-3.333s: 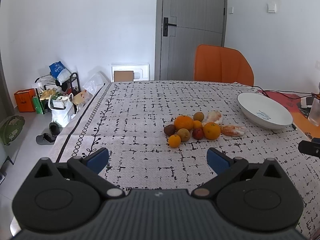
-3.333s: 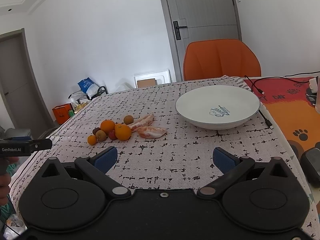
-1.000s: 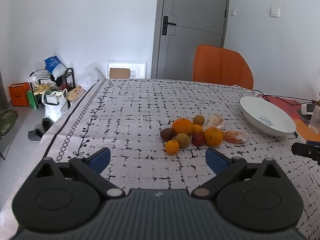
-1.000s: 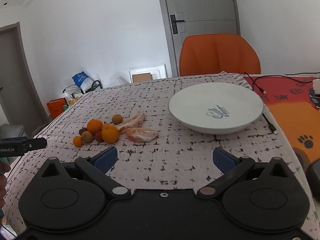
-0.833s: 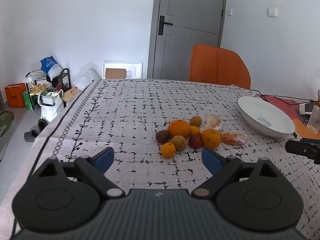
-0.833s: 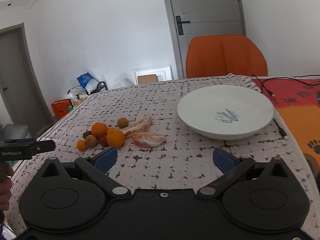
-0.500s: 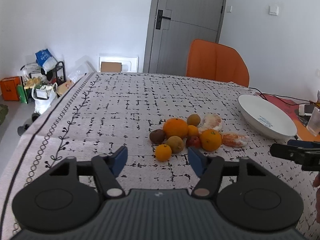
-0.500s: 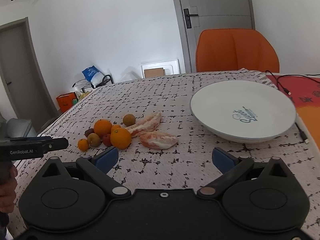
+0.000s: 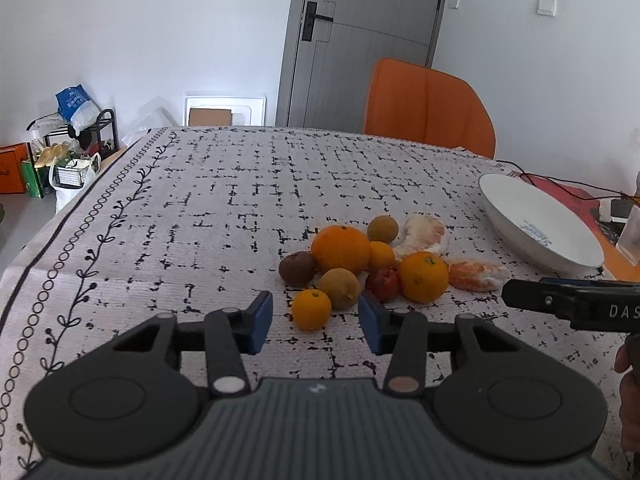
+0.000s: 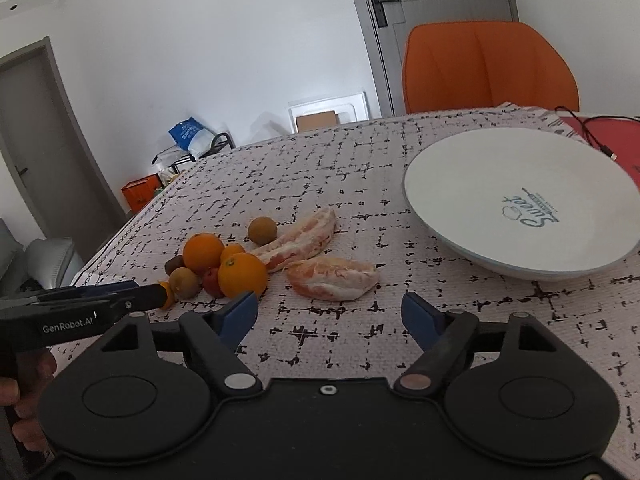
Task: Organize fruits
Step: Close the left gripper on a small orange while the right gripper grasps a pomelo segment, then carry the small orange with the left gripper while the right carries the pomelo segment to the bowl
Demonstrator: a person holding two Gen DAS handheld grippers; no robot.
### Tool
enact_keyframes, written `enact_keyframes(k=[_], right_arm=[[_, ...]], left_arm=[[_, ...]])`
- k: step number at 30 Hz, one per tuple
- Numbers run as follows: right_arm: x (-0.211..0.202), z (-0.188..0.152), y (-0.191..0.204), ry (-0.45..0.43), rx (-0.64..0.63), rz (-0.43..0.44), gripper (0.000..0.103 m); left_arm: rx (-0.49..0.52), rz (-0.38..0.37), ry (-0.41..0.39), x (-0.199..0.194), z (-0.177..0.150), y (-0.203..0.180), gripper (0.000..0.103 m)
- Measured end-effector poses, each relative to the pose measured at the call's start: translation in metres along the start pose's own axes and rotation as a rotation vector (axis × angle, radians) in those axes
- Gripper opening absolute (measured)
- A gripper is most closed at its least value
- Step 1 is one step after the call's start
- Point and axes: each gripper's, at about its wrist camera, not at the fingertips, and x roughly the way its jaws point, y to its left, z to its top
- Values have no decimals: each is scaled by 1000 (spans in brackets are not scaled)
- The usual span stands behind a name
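Note:
A pile of fruit lies mid-table: a big orange (image 9: 341, 249), a second orange (image 9: 423, 277), a small tangerine (image 9: 311, 309), brown round fruits (image 9: 339, 288) and two peeled citrus segments (image 9: 476, 275). My left gripper (image 9: 315, 322) hovers just short of the tangerine. Its jaws are closing, with the tangerine framed between the blue pads and gaps on both sides. My right gripper (image 10: 328, 314) is closing too, just short of the nearer peeled segment (image 10: 334, 278), and touches nothing. A white bowl (image 10: 520, 208) stands empty to the right.
An orange chair (image 9: 428, 108) stands behind the table's far edge. A black cable (image 10: 596, 136) and a red mat (image 10: 600, 128) lie beyond the bowl, a glass (image 9: 632, 236) at the far right. Beside the table's left edge, a shoe rack (image 9: 72, 136) and bags stand on the floor.
Both grippers have come forward and lower toward the fruit. The left jaws have narrowed a lot around the tangerine's line. The right jaws have narrowed a little.

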Motion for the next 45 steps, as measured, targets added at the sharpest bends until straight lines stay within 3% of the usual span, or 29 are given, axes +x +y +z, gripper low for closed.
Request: enact_keyframes(k=[7, 10, 13, 29, 36, 45], right_arm=[[17, 2, -2, 22, 5, -11, 78], [23, 5, 1, 24, -11, -24, 78], [27, 8, 3, 28, -25, -19, 78], [48, 8, 23, 20, -153, -101, 76], [47, 5, 31, 16, -210, -145, 59], [22, 5, 22, -5, -180, -103, 58]], left_arm=[[-3, 7, 16, 12, -4, 4, 22], [-27, -22, 9, 7, -1, 10, 21], [-5, -14, -22, -1, 0, 12, 21], [-84, 1, -39, -7, -2, 35, 22], [-94, -4, -48, -12, -1, 36, 22], [-80, -29, -79, -17, 7, 26, 22]])
